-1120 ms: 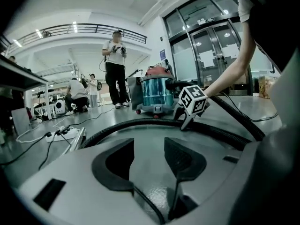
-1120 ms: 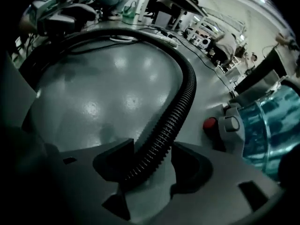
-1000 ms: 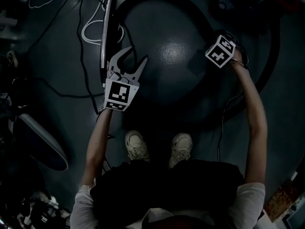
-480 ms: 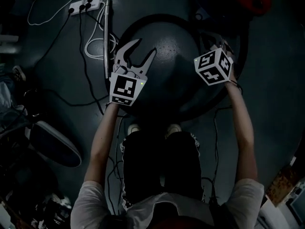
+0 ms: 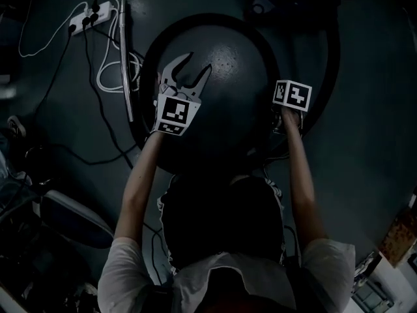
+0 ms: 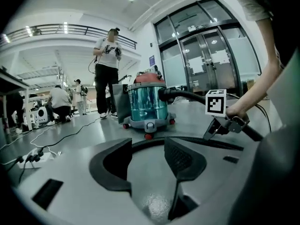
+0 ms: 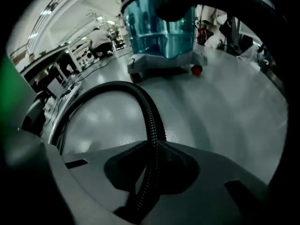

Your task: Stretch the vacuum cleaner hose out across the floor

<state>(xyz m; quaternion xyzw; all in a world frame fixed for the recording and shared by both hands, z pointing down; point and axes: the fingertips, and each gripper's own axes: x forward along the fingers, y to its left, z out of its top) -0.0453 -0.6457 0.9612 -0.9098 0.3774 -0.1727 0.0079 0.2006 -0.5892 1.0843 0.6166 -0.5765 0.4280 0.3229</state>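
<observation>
The black ribbed vacuum hose [image 5: 195, 18] lies in a wide loop on the dark floor. In the right gripper view the hose [image 7: 152, 121] runs straight between the jaws of my right gripper [image 7: 152, 146]. Those jaws have just closed and then eased a little, and they still pinch the hose. In the head view only the right gripper's marker cube [image 5: 292, 95] shows, at the loop's right side. My left gripper [image 5: 195, 64] hovers over the loop's left half, open with nothing between its jaws. From the left gripper [image 6: 147, 144] the hose [image 6: 187, 139] is seen on the floor ahead.
The vacuum cleaner [image 6: 147, 104], with a teal canister on wheels, stands beyond the loop. A metal wand [image 5: 124, 57], white cables and a power strip [image 5: 85, 18] lie at the left. People [image 6: 107, 69] stand and crouch further back. Glass doors are at the right.
The person has bent forward, so the shoes are now hidden. The left gripper has moved further out over the loop. The right gripper has come down onto the hose at the loop's right side.
</observation>
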